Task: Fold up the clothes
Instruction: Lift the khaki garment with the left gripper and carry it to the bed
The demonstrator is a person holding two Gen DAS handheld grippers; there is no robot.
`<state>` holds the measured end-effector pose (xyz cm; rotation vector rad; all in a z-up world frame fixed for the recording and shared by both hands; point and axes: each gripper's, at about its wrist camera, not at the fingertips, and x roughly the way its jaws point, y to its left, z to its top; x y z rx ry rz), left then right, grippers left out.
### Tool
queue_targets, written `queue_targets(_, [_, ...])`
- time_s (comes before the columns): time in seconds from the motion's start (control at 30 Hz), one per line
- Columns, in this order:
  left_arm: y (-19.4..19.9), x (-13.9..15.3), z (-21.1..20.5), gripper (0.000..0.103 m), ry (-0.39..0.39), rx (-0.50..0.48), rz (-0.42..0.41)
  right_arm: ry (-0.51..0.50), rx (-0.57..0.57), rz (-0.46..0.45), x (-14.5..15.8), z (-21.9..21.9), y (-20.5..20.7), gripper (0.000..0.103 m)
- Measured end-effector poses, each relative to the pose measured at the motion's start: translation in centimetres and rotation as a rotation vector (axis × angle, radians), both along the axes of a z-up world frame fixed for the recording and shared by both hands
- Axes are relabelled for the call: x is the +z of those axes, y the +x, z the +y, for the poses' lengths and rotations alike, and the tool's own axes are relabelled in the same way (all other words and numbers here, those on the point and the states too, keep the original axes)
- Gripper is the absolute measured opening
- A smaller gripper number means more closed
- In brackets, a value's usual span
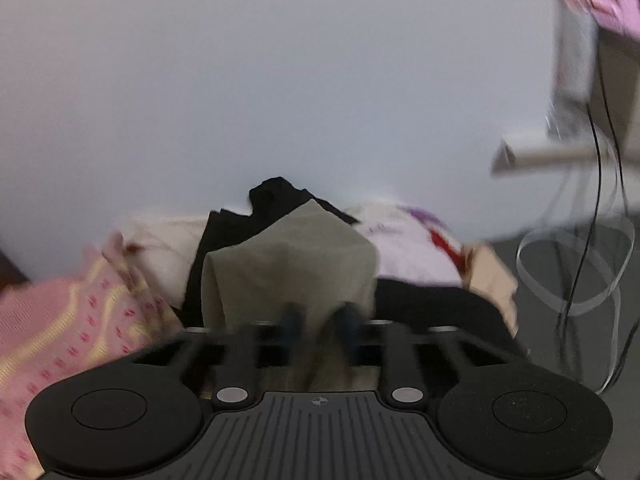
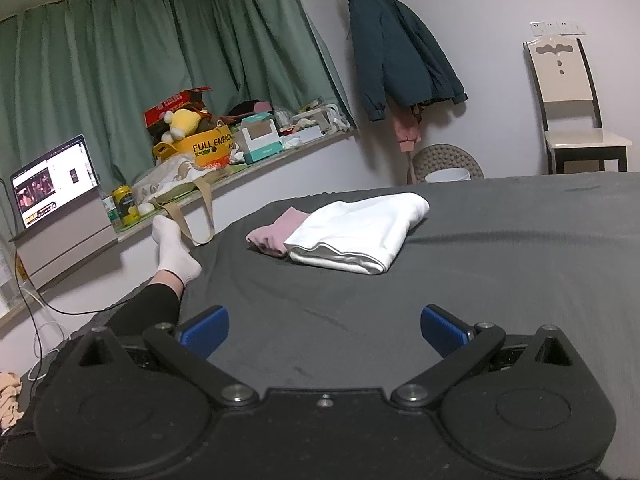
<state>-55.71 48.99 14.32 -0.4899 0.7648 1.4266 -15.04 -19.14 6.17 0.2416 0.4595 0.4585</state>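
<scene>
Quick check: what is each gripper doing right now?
Left gripper: shut on the olive cloth.
Right gripper: open, holding nothing, above the dark bed sheet.

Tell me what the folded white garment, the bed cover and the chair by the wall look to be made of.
Folded white garment: looks like a thick matte knit, perhaps cotton; its folds are soft and rounded. Bed cover: dark grey matte woven fabric showing shallow wrinkles. Chair: glossy cream back and seat on dark legs; the sheen suggests lacquered wood or plastic, and the picture cannot settle which.
</scene>
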Motion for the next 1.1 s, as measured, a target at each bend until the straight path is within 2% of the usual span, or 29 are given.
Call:
queue_targets(0.17, [-3.0,0.9,-0.2,0.004,0.040,0.069,-0.240,0.007,-0.006,0.016,-0.2,-0.1,0.2,0.103])
queue_targets(0.23, [-3.5,1.3,-0.4,0.004,0.047,0.060,-0.281,0.015,-0.007,0.025,-0.3,-0.1,0.3,0.103])
queue_targets(0.3, [-3.4,2.2,-1.1,0.004,0.098,0.012,-0.312,0.021,-0.009,0.034,-0.4,-0.1,0.4,0.103])
queue_targets(0.37, [-2.7,3.4,-2.0,0.003,0.170,-0.074,-0.325,0.023,-0.011,0.041,-0.5,-0.2,0.4,0.103])
queue_targets(0.43, [-1.0,4.8,-3.2,0.003,0.229,-0.171,-0.297,0.025,-0.014,0.044,-0.5,-0.2,0.5,0.103])
queue_targets(0.53, [1.5,7.0,-5.0,0.003,0.285,-0.313,-0.328,0.032,-0.020,0.048,-0.6,-0.3,0.5,0.103])
queue_targets(0.73, [9.0,12.0,-9.6,0.000,0.354,-0.639,-0.476,0.053,-0.034,0.062,-0.7,-0.7,0.8,0.103])
queue_targets(0.8, [12.9,14.1,-11.5,0.000,0.343,-0.763,-0.562,0.064,-0.040,0.063,-0.7,-1.0,0.8,0.103])
queue_targets(0.87, [17.1,15.7,-13.8,0.000,0.332,-0.886,-0.604,0.069,-0.049,0.060,-0.7,-1.4,0.9,0.103])
queue_targets(0.93, [21.3,16.8,-16.6,0.000,0.297,-1.001,-0.580,0.077,-0.063,0.063,-0.9,-1.9,0.9,0.103])
queue_targets(1.0, [23.9,17.0,-19.1,0.000,0.295,-1.086,-0.538,0.088,-0.080,0.072,-1.1,-2.5,0.9,0.103])
queue_targets(1.03, [24.7,16.9,-19.9,0.002,0.289,-1.102,-0.511,0.096,-0.086,0.078,-1.2,-2.8,1.0,0.103])
queue_targets(1.1, [25.7,16.1,-20.3,0.010,0.226,-1.079,-0.423,0.130,-0.082,0.110,-1.5,-3.1,1.3,0.103])
